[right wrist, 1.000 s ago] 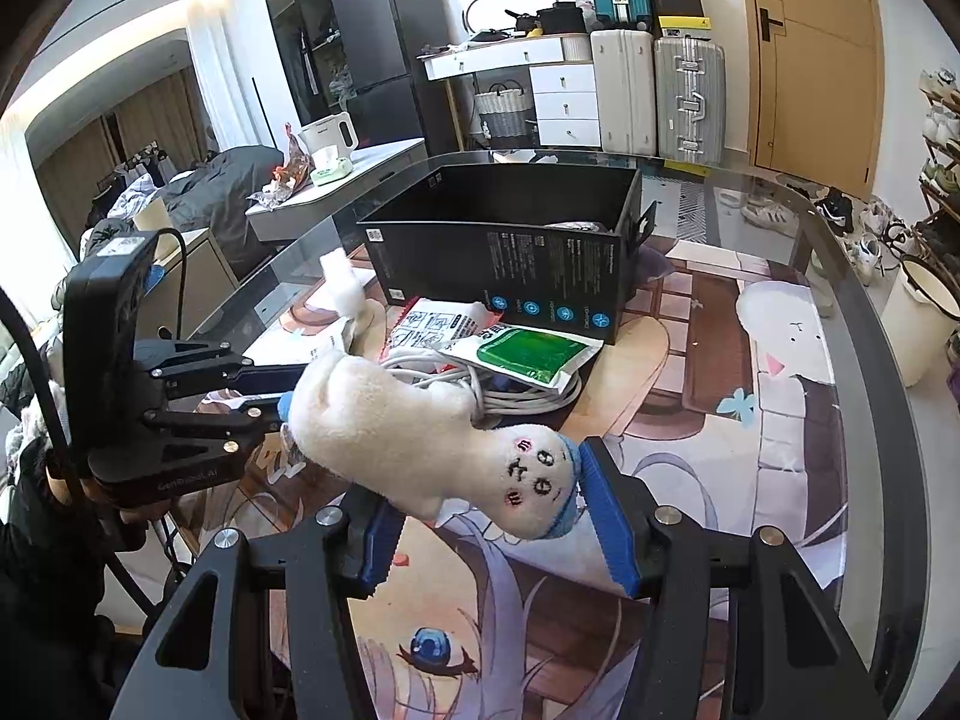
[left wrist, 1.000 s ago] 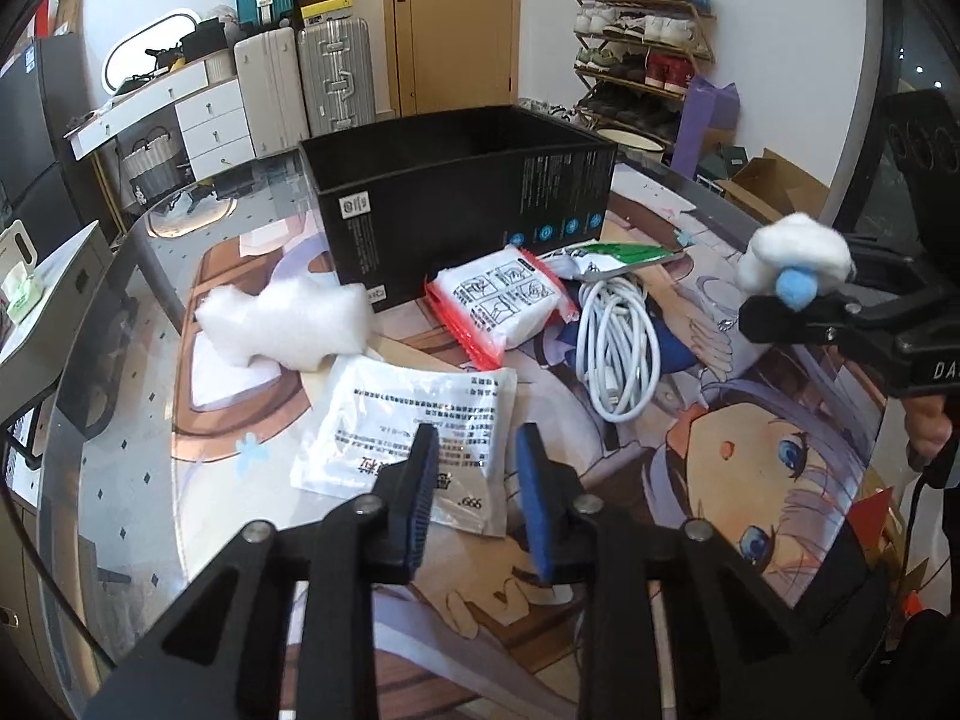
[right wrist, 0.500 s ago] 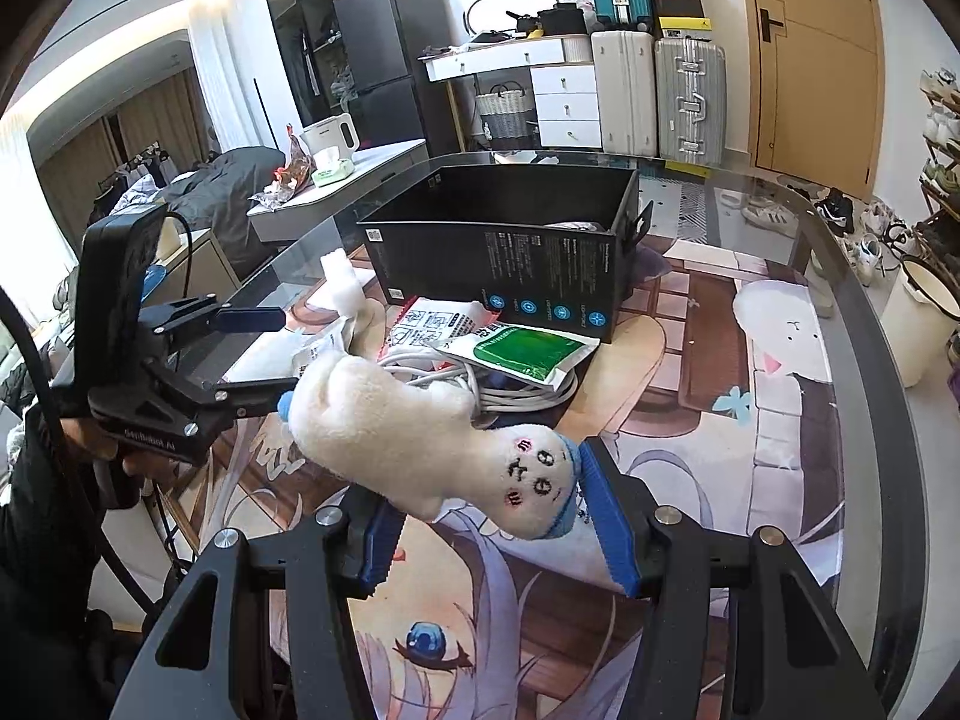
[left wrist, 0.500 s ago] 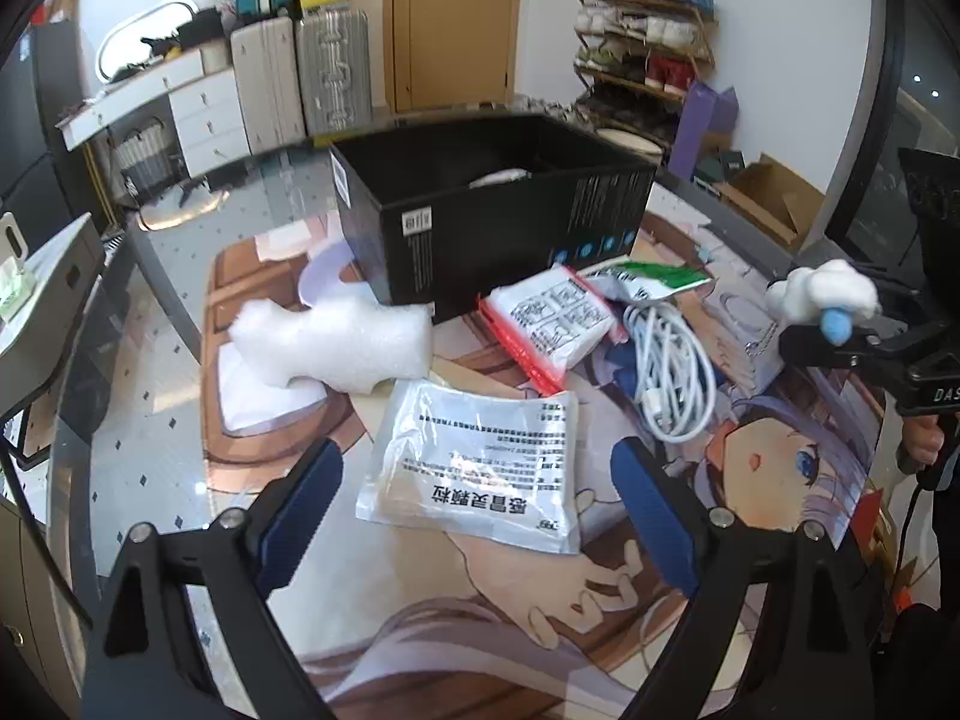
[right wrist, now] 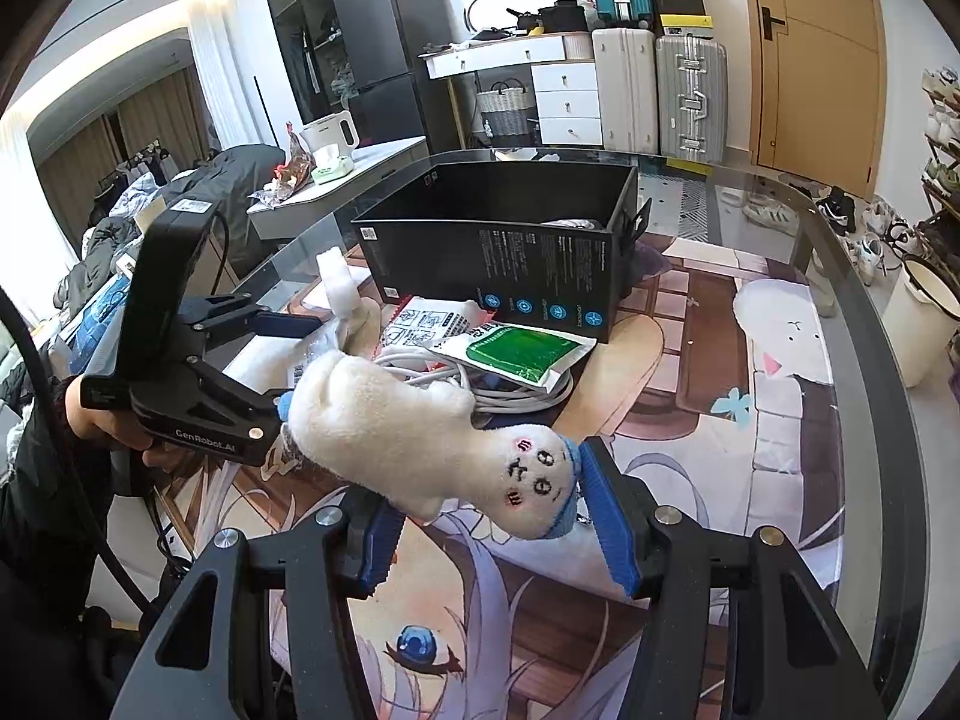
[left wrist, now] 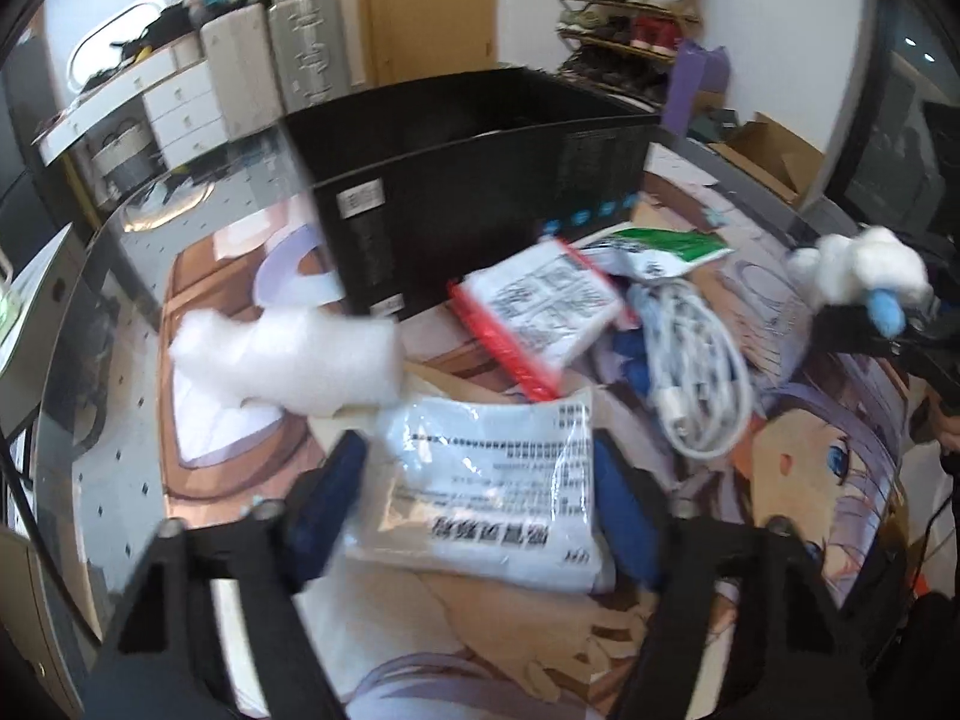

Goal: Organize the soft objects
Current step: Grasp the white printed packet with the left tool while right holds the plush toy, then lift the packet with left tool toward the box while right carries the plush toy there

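A black box (right wrist: 510, 252) stands open on the table (right wrist: 840, 276). In front of it lie a white pouch (left wrist: 498, 480), a foam piece (left wrist: 288, 360), a red-edged pack (left wrist: 540, 306), a green packet (right wrist: 522, 354) and a cable (left wrist: 696, 360). The left gripper (left wrist: 480, 498) straddles the pouch, its jaws closing, pads not yet pressing. Nearer than the box, the right gripper (right wrist: 498, 522) clamps a plush toy (right wrist: 432, 426) above the table.

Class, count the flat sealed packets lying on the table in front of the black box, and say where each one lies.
3. The clear white packet lies between the left gripper fingers; the red-edged white packet and green-labelled packet lie against the black box. Others may be hidden.
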`<control>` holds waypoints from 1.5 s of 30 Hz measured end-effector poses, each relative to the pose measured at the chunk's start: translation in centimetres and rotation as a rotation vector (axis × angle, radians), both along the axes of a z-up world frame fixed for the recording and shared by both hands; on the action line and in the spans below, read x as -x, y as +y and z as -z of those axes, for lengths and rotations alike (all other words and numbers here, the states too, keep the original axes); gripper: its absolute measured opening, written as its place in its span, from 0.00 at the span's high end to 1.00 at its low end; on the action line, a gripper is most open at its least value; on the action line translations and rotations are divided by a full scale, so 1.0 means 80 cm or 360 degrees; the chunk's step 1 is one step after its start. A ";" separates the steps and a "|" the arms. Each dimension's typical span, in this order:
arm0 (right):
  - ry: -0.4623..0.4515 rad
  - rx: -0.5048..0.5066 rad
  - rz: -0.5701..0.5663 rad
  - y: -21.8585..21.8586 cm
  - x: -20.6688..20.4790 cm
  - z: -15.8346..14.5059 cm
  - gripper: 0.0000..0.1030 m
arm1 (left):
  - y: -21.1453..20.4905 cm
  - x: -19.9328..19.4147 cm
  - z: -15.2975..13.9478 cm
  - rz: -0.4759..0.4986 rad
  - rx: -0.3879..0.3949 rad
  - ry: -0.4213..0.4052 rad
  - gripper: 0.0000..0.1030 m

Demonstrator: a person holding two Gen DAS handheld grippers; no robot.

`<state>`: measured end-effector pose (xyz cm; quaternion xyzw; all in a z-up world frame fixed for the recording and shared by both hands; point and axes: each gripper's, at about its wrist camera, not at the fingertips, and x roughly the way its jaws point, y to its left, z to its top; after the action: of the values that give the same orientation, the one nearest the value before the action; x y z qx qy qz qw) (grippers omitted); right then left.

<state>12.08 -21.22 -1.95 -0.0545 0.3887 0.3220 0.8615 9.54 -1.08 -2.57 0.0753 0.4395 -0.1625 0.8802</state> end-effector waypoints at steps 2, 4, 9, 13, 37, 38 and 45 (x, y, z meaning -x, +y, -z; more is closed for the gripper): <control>0.0001 0.0001 -0.0006 0.000 0.000 0.000 0.45 | -0.003 0.007 -0.002 0.0024 0.0008 -0.0014 0.42; 0.0002 0.0006 -0.0010 0.001 0.000 -0.001 0.45 | -0.006 0.016 -0.003 0.0060 0.0011 -0.0025 0.43; -0.0003 0.0007 -0.0012 0.002 0.001 -0.002 0.45 | -0.010 0.037 -0.010 0.0052 0.0036 -0.0057 0.46; -0.0012 0.0004 -0.0015 0.003 0.002 -0.006 0.45 | -0.006 0.045 -0.012 0.0050 0.0060 -0.0063 0.46; -0.0001 0.0005 -0.0022 0.002 0.003 -0.002 0.45 | 0.025 0.022 -0.017 -0.0209 0.0191 0.0018 0.16; 0.0000 0.0005 -0.0021 0.003 0.003 -0.001 0.45 | 0.024 0.018 -0.014 -0.0204 0.0198 0.0041 0.15; 0.0004 0.0008 -0.0019 0.001 0.002 0.000 0.45 | -0.001 0.002 0.001 -0.0117 0.0001 0.0029 0.25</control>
<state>11.95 -21.13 -1.93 -0.0586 0.3902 0.3263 0.8590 9.35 -1.18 -2.65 0.0572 0.4500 -0.1310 0.8815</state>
